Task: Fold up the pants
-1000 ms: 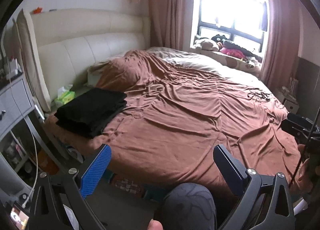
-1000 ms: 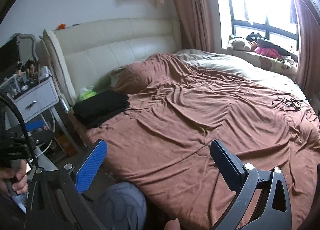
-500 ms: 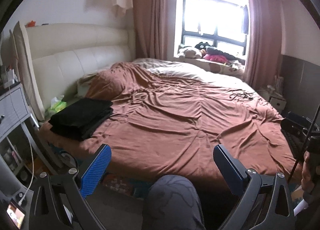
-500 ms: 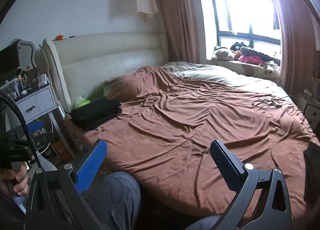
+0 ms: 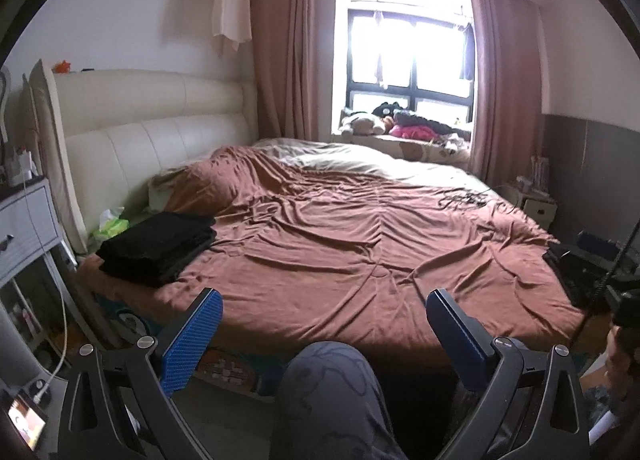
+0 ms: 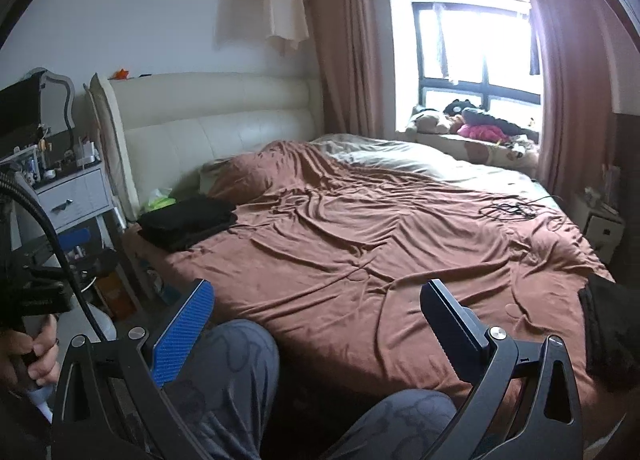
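Both claws are held spread wide and empty, the left claw [image 5: 324,334] and right claw [image 6: 316,324] now drawn back from the bed [image 5: 360,260] and raised since a second ago, so more of the room is seen. A finished fold is suggested: the black pants [image 5: 158,248] lie stacked at the bed's near left corner, close to the edge. The wide brown middle is left free; a dark heap [image 6: 608,332] waits at the right edge.

Both grippers have drawn back and tilted up from the bed [image 5: 360,260]: its brown cover looks smaller, and more wall and window [image 6: 476,56] show above it.
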A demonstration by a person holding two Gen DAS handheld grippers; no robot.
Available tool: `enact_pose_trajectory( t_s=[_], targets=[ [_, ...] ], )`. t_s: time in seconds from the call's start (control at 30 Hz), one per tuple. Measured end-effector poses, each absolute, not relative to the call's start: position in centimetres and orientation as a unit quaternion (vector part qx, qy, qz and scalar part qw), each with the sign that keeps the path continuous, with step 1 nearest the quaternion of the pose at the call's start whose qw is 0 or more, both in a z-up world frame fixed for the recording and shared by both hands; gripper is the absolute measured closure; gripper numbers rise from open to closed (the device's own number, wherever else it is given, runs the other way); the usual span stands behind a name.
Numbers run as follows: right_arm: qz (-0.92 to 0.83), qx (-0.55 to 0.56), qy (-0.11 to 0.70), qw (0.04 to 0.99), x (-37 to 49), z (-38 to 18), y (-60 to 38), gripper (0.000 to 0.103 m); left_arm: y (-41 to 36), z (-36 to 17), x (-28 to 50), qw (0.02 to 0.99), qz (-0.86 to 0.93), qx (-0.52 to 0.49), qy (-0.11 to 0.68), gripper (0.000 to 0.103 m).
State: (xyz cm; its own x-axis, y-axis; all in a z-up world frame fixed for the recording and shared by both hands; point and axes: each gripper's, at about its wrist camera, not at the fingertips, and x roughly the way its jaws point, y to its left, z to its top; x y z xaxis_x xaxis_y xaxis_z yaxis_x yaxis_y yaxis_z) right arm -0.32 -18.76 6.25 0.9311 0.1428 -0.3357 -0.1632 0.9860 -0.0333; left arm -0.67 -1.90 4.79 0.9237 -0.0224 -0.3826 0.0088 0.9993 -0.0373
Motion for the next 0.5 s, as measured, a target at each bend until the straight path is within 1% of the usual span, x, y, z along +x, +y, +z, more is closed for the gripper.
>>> enact_pose_trajectory(
  t_s=[0.27, 0.5],
  targets=[
    [0.063, -0.012, 0.161, 0.985, -1.9, 5.1, -18.8, 0.000, -1.2, 4.5, -2.2, 0.982, -0.016, -0.032, 0.186, 0.000],
    [0.058, -0.020, 0.155, 0.986, -2.4, 5.0, -18.3, 0.000, -1.4, 4.4, -2.6, 0.982, -0.016, -0.032, 0.185, 0.000]
  ],
)
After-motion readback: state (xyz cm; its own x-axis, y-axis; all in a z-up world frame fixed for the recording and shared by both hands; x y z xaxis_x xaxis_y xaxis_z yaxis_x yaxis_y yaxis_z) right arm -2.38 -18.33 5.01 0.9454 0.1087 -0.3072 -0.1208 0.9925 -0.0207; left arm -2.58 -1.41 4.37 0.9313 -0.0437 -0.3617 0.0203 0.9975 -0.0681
